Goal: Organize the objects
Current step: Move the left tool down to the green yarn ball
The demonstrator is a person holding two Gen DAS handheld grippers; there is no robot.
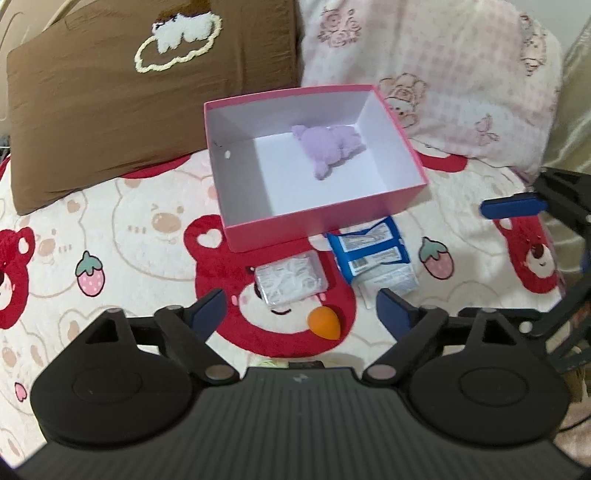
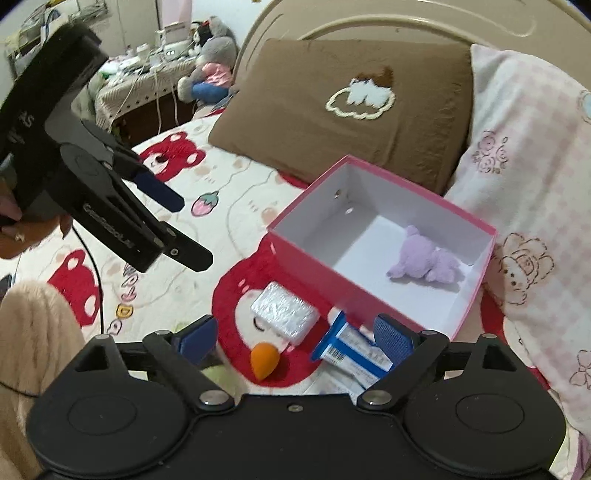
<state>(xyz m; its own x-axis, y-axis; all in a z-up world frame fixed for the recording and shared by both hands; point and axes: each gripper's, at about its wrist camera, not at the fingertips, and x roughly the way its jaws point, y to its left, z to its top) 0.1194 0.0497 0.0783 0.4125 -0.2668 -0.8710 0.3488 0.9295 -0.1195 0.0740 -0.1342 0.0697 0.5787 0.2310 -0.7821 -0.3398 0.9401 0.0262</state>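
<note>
An open pink box [image 1: 325,218] [image 2: 332,280] sits on the bear-print bedspread with a purple plush toy [image 1: 328,147] [image 2: 424,262] lying inside. In front of it lie a silver packet [image 1: 290,282] [image 2: 284,314], blue-and-white packets [image 1: 373,251] [image 2: 351,354] and an orange egg-shaped sponge [image 1: 325,319] [image 2: 264,360]. My left gripper [image 1: 303,314] [image 2: 188,230] hovers open above these items, holding nothing. My right gripper [image 2: 295,341] is open and empty too, above the sponge and packets. One of its blue pads [image 1: 511,208] shows at the right edge of the left wrist view.
A brown pillow [image 1: 110,110] [image 2: 332,110] and a pink checked pillow [image 1: 461,74] [image 2: 535,166] lean against the headboard [image 2: 406,22] behind the box. A cluttered bedside table [image 2: 147,74] with a grey plush [image 2: 214,62] stands far left. A person's hand [image 2: 9,218] and beige sleeve [image 2: 29,332] show at left.
</note>
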